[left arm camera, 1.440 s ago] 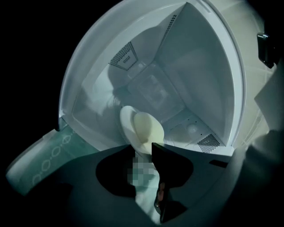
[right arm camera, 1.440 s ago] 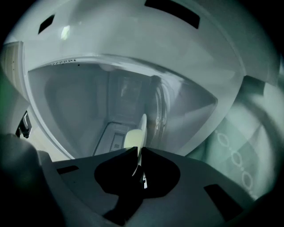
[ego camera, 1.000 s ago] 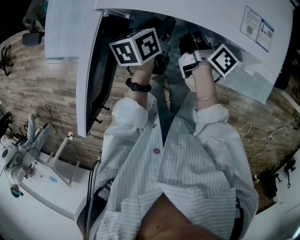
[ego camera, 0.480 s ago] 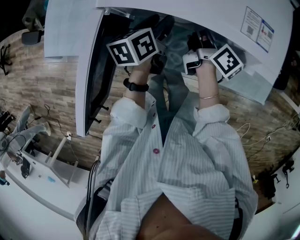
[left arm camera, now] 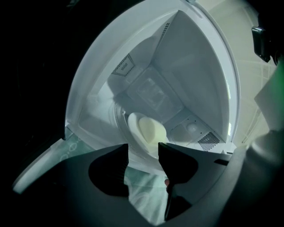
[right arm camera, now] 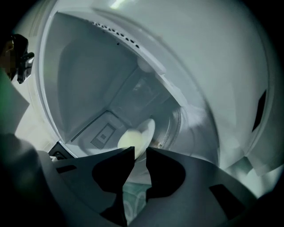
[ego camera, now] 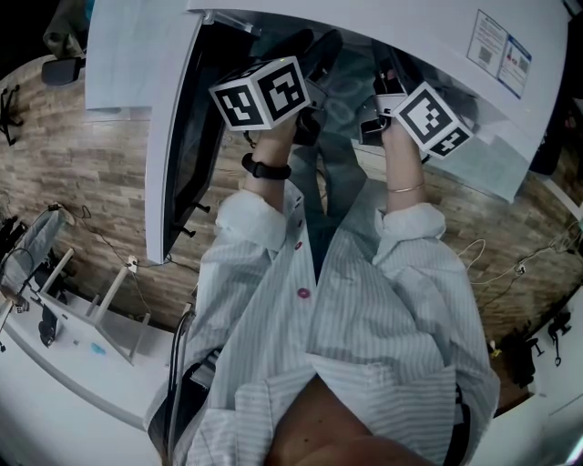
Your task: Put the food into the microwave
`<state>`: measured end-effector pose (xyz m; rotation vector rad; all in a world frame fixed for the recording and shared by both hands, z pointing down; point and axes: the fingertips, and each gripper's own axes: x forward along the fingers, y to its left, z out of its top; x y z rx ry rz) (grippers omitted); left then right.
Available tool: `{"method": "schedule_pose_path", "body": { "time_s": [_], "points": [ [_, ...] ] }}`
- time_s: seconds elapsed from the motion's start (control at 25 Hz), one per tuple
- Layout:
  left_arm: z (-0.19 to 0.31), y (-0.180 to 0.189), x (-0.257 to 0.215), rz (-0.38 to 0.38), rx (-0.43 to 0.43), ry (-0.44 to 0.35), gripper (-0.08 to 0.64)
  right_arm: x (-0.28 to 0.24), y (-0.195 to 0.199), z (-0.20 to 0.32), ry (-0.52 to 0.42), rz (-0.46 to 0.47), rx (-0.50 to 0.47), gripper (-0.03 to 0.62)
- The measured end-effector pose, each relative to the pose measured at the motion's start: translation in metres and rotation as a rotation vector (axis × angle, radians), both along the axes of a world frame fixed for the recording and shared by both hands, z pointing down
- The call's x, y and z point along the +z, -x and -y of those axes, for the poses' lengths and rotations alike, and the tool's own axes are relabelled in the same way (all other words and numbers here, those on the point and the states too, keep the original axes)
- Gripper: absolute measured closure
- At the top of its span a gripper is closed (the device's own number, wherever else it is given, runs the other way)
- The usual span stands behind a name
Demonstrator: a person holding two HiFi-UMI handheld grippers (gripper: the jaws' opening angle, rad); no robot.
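Note:
The white microwave stands open, its door swung out to the left. On the turntable inside sits a white plate bearing pale yellow food; it also shows in the right gripper view, plate and food. My left gripper is open at the cavity mouth, just short of the plate's near rim, with nothing between its pads. My right gripper has its jaws opening, a narrow gap between them, the plate's edge just beyond the tips. In the head view both grippers, left and right, reach into the opening.
A teal patterned cloth lies under the microwave's front. A printed label sits on the microwave's top right. Down left stands a white table with a rack and tools. Cables trail over the wooden floor.
The right gripper's marker cube has rolled and shifted slightly up toward the microwave opening. The left gripper has kept still.

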<state>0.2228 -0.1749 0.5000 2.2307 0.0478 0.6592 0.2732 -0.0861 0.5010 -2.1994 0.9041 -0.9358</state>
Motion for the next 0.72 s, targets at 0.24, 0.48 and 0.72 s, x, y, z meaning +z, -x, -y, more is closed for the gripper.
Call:
{"method": "schedule_pose_path", "body": {
  "time_s": [0.24,0.48,0.72],
  "points": [
    [-0.003,0.004,-0.002,-0.008,-0.002,0.0,0.356,0.0,0.002,0.0,0.069,-0.043,-0.007,0.465],
    [-0.003,0.008,-0.008,-0.02,-0.004,-0.005,0.356,-0.001,0.003,-0.002,0.149,-0.092,-0.019,0.43],
    [-0.003,0.011,-0.01,-0.027,-0.011,-0.004,0.356,-0.001,0.006,0.001,0.292,-0.19,-0.08,0.407]
  ]
}}
